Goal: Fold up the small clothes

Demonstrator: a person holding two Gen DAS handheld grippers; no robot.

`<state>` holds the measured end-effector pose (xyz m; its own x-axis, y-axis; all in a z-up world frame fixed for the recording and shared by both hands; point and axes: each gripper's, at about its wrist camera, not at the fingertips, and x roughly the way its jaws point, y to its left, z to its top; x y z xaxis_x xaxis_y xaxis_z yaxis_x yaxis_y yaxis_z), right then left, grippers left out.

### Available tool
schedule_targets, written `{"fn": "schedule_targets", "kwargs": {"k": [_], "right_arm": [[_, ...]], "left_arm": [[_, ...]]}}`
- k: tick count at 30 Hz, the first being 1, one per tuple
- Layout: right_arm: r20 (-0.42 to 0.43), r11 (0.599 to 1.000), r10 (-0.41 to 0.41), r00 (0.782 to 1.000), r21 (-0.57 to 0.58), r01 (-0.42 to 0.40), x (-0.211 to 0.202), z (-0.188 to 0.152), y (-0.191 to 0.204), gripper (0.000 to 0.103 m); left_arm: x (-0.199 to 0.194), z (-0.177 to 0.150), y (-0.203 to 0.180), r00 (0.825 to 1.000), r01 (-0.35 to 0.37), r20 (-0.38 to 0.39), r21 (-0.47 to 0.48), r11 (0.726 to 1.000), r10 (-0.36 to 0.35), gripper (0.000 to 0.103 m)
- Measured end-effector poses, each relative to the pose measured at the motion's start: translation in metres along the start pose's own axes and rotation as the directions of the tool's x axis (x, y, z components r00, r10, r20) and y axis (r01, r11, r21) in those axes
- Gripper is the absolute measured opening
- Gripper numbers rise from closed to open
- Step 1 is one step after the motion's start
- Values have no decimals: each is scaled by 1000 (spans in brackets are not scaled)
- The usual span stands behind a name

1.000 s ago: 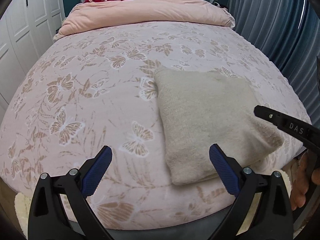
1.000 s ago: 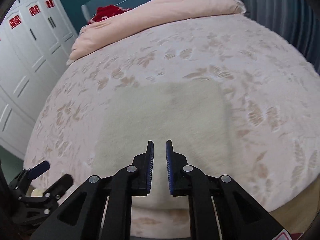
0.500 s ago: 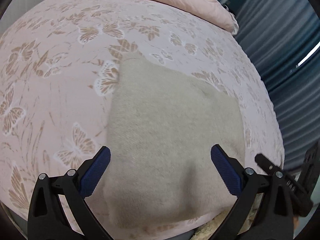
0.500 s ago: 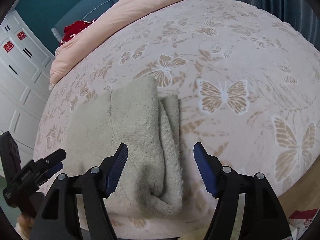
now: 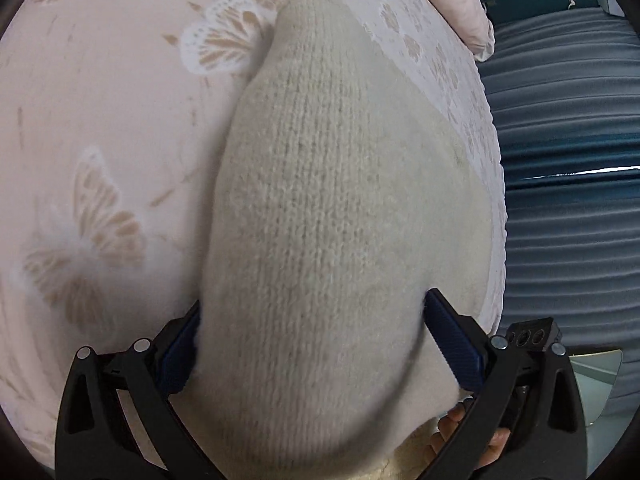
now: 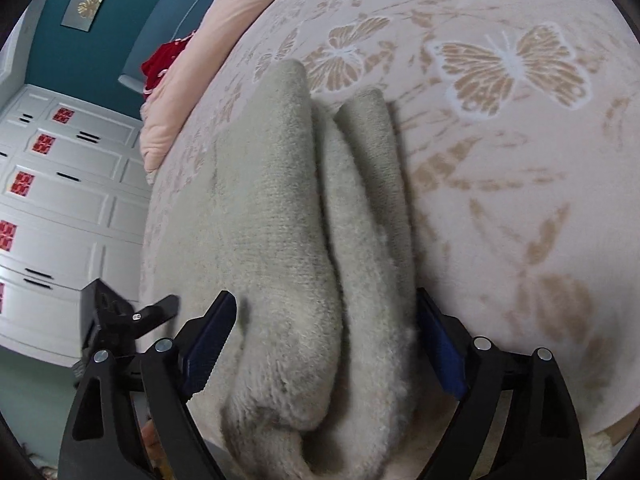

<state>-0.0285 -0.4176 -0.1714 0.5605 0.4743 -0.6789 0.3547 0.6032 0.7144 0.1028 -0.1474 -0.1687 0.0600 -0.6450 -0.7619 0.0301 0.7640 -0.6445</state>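
Observation:
A folded beige knit garment lies on the pink butterfly bedspread near the bed's front edge. My left gripper is open, its jaws straddling the garment's near end, blue pads at either side. In the right wrist view the garment shows its stacked folded layers edge-on. My right gripper is open, its jaws straddling those layers at the garment's end. The left gripper's body shows at the left there.
A rolled pink duvet and a red item lie at the bed's head. White wardrobe doors stand on one side, blue-grey curtains on the other. The bed edge is just below both grippers.
Both grippers moved in close to the garment. The right gripper went from shut to open. Each now straddles one end of the folded garment.

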Motion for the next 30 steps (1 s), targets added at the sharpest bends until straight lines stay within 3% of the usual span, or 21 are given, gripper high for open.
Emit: {"fn": "schedule_targets", "kwargs": {"k": [3,9,11,13,15,19,23,27,30], "right_arm": [[-11,997,75,997,0,-75,9,10,-3,87],[-35,980,199,979,20,-198,28,31,-2,87],[-36,987,161,986,20,-160,31,33,2,72],[-27,992,122,992,35,-121,28,32,2,42],[10,992,120,993,46,-120,18,27,8,37],[112,992,125,986,-5,-125,-23,6,38,35],[247,994,99,964,-70,-84,-91,-21,70,35],[389,986,133,912,-146,-81,-173,-43,103,35],[474,967,165,865,-249,-48,-227,-57,146,36]], "left_arm": [[10,9,-13,1000,-28,-4,43,999,28,98],[23,26,-16,999,-1,-54,-6,1000,1,98],[24,28,-18,998,0,-62,-7,1000,-1,98],[20,25,-22,998,7,-54,18,1000,-6,98],[12,18,-29,999,21,-31,42,999,-20,93],[-10,0,-62,1000,11,-12,160,987,-10,79],[-40,-24,-110,998,57,-15,294,954,-55,75],[-89,-54,-163,987,138,13,432,891,-159,75],[-141,-72,-196,963,207,42,514,832,-266,75]]}}
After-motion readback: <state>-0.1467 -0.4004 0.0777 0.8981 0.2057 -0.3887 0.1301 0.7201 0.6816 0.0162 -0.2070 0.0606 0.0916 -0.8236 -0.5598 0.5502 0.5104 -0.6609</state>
